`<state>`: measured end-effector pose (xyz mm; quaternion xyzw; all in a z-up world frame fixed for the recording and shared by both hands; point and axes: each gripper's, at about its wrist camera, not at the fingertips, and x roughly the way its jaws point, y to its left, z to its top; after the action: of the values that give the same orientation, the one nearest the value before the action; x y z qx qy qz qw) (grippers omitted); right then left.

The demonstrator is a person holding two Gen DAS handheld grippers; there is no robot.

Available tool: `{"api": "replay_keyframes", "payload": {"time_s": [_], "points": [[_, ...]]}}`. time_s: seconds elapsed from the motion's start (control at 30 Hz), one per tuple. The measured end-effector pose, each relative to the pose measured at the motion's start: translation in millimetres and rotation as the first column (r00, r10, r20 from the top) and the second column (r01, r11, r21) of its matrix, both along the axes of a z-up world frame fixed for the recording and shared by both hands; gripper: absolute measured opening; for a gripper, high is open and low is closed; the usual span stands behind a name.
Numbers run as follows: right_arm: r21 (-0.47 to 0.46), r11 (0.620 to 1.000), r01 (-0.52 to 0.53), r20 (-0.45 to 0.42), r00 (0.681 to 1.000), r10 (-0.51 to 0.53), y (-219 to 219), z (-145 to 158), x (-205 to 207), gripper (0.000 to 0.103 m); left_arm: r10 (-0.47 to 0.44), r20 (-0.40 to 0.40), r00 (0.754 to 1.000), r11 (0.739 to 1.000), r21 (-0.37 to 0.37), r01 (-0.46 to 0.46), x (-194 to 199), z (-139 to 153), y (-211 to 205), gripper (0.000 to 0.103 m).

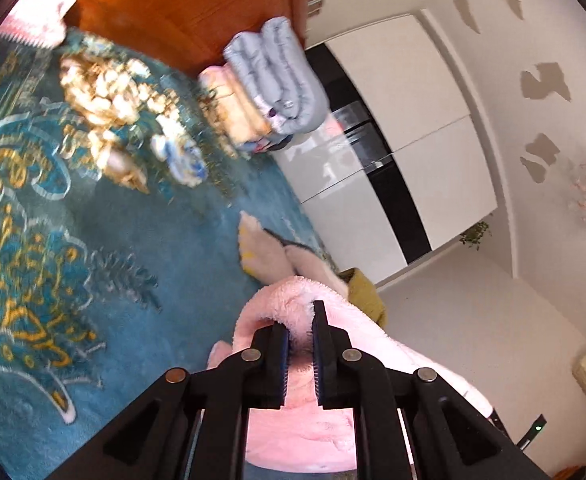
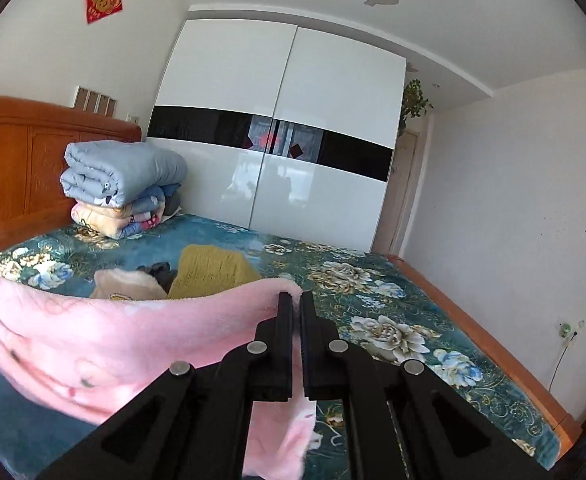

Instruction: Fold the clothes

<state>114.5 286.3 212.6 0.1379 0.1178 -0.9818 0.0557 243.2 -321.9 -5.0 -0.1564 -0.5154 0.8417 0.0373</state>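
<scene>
The right gripper [image 2: 297, 300] was clamped on the top edge of a pink fleece garment [image 2: 105, 332], which hung raised above the floral bedspread [image 2: 393, 300]. The left gripper [image 1: 305, 320] pinched another edge. Beyond lay a mustard garment [image 2: 209, 268], then stacked quilts [image 2: 121, 184].

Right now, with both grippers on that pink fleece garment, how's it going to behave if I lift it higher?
The pink fleece garment will likely stay floppy: it sags in a curve away from the right gripper. Its fluffy pile probably grips well rather than slipping; the left gripper is closed on a thick fold. It looks light for its bulk, so lifting should be easy.
</scene>
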Motion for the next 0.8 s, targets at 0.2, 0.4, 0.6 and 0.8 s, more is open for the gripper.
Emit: {"api": "replay_keyframes", "payload": {"time_s": [0.2, 0.4, 0.6, 0.8], "points": [[0.168, 0.985, -0.037, 0.284, 0.959, -0.012, -53, -109, -109, 0.003, -0.001, 0.186, 0.983, 0.996, 0.086, -0.015, -20, -62, 7, 0.01], [0.124, 0.992, -0.032, 0.485, 0.874, -0.033, -56, -185, -160, 0.006, 0.001, 0.226, 0.974, 0.996, 0.089, -0.022, -25, -72, 7, 0.01], [-0.08, 0.996, -0.028, 0.41, 0.91, 0.059, 4, -134, -126, 0.059, -0.001, 0.241, 0.971, 0.996, 0.089, -0.021, -34, -74, 13, 0.01], [-0.362, 0.92, 0.15, 0.462, 0.886, 0.037, 135, -151, -50, 0.06, -0.009, 0.242, 0.97, 0.997, 0.076, -0.009, -38, -68, 20, 0.01]]}}
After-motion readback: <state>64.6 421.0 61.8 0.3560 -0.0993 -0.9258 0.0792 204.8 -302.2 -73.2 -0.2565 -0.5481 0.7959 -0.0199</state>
